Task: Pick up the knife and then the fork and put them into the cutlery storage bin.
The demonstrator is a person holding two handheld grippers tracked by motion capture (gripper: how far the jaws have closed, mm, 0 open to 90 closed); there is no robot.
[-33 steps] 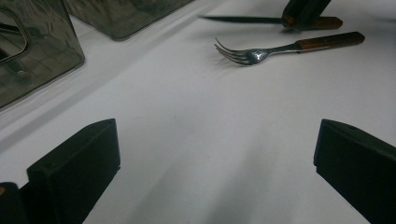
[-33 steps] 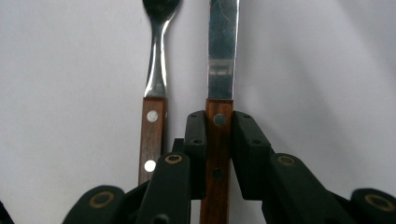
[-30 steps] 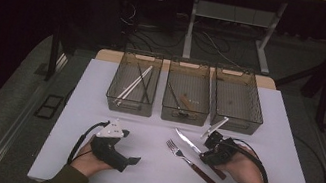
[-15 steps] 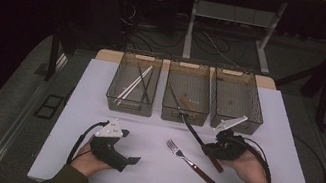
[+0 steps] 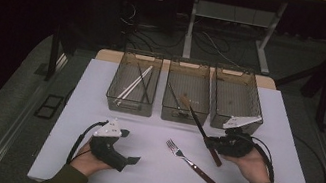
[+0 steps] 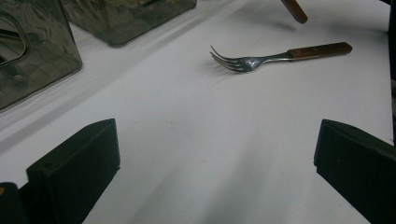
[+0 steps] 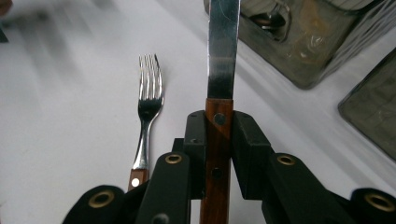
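My right gripper (image 5: pixel 213 142) (image 7: pixel 219 135) is shut on the wooden handle of a knife (image 5: pixel 199 126) (image 7: pixel 222 51), held above the table with its blade pointing up-left toward the middle bin (image 5: pixel 186 98). A fork (image 5: pixel 192 164) (image 6: pixel 275 57) (image 7: pixel 147 116) with a wooden handle lies on the white table (image 5: pixel 153 135) just left of that hand. My left gripper (image 5: pixel 132 153) (image 6: pixel 210 158) rests low at the front left, jaws wide open with nothing between them.
Three clear bins stand in a row at the back: the left bin (image 5: pixel 133 89) holds chopsticks, the middle one holds utensils, the right bin (image 5: pixel 235 99) looks bare. Dark floor, cables and table legs lie beyond the far edge.
My right gripper has lifted the knife off the table and carried it right and up, blade now toward the middle bin. The left gripper has stayed put.
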